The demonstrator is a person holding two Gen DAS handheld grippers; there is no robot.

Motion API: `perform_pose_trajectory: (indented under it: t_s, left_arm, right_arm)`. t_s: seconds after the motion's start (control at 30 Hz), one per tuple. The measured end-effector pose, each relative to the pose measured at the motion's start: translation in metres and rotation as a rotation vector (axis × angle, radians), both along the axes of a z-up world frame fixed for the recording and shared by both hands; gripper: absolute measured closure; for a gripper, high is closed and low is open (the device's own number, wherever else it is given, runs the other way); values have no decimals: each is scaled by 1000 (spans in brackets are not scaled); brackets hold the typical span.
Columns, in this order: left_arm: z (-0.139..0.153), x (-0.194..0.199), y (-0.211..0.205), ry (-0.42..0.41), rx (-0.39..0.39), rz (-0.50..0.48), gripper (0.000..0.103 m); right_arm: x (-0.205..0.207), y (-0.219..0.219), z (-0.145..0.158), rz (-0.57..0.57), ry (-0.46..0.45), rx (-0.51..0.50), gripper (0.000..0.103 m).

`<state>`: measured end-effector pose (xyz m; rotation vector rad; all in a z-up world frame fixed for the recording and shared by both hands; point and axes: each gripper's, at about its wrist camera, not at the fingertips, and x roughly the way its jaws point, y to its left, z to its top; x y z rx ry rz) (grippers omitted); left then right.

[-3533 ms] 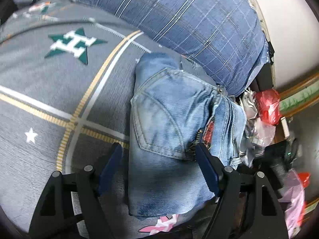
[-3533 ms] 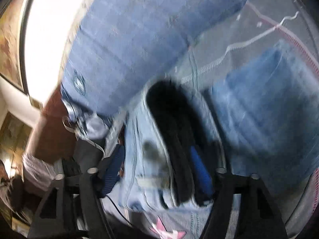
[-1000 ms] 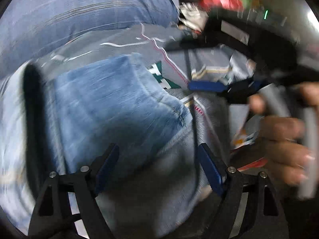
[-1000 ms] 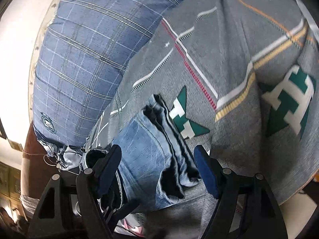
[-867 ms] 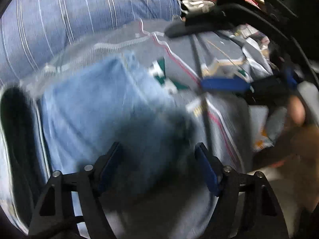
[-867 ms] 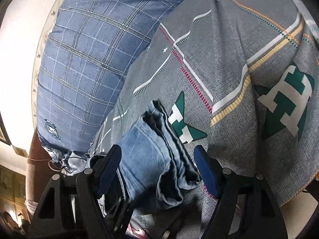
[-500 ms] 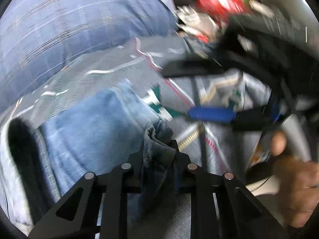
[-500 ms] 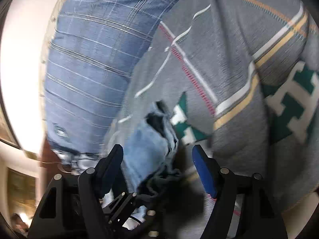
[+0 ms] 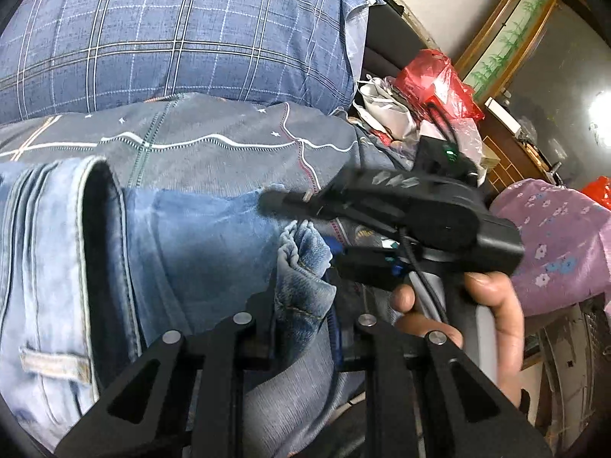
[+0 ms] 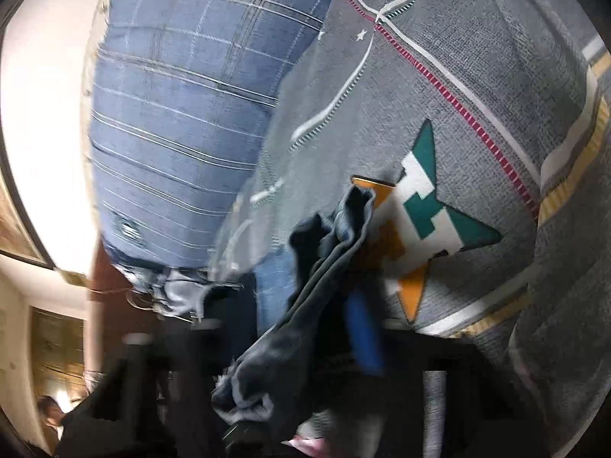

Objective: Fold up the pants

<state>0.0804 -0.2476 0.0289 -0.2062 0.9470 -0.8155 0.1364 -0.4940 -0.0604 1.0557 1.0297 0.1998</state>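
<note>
Filling most of my right wrist view is the grey bedspread (image 10: 477, 87) with its green star print, and the blue plaid pillow (image 9: 172, 30) lies along the top of my left wrist view, above it. The jeans (image 9: 198, 244) lie flat on that bedspread across the left and middle of the left view, waistband and belt loop at the far left, which I judge leaves their hem end free to be carried over for a fold.

My left gripper (image 9: 303, 305) sits at bottom centre, pressed together on a bunched corner of the denim hem; the cloth rises straight out of its jaws. Just right of it my right hand (image 9: 477, 324) holds the other tool, whose tip reaches the same hem.

In the right view, the right gripper (image 10: 324, 343) is badly blurred at lower centre. A dark fold of jeans hangs between its fingers, beside one blue pad (image 10: 362, 332), so it seems to be pinching, but I cannot tell.
</note>
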Motion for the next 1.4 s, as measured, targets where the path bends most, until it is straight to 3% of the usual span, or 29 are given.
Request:
perform_pose_trajectory:
  t_s: [0.07, 0.2, 0.3, 0.43, 0.6, 0.77, 0.87, 0.97, 1.03, 1.1, 1.13, 1.3, 1.37, 1.4]
  left_arm:
    - [4, -2, 9, 4, -26, 9, 82]
    - [25, -8, 35, 9, -139, 31, 82]
    - [45, -17, 72, -4, -223, 104, 82]
    - [47, -13, 128, 98, -363, 196, 81]
    - [27, -15, 204, 190, -473, 337, 80]
    - [-8, -8, 254, 268, -448, 439, 77]
    - [-43, 1, 262, 346, -396, 475, 76]
    - [-72, 7, 266, 422, -391, 484, 73]
    - [-72, 9, 268, 425, -412, 453, 72]
    - [-72, 10, 267, 428, -406, 441, 71]
    - [-72, 10, 268, 427, -398, 443, 71]
    - [-68, 9, 265, 404, -321, 463, 68]
    - [-69, 10, 269, 397, -307, 470, 68]
    - [-68, 9, 269, 388, -300, 471, 68]
  right_arm:
    - [-2, 2, 2, 4, -22, 20, 92]
    - [-12, 17, 45, 41, -198, -10, 93]
    - [-8, 43, 78, 95, -272, -26, 93]
    - [8, 110, 125, 198, -335, -142, 93]
    - [46, 206, 138, 371, -330, -267, 93]
    - [82, 292, 96, 520, -257, -381, 93]
    - [88, 306, 56, 546, -197, -425, 85]
    - [92, 300, 11, 518, -113, -356, 85]
    - [96, 298, 17, 525, -118, -326, 78]
    - [95, 296, 29, 540, -155, -265, 50]
    - [92, 292, 38, 525, -186, -232, 46]
    - [68, 268, 82, 482, -323, -210, 45]
    - [64, 260, 85, 454, -327, -211, 46]
    - [66, 259, 78, 446, -294, -231, 53]
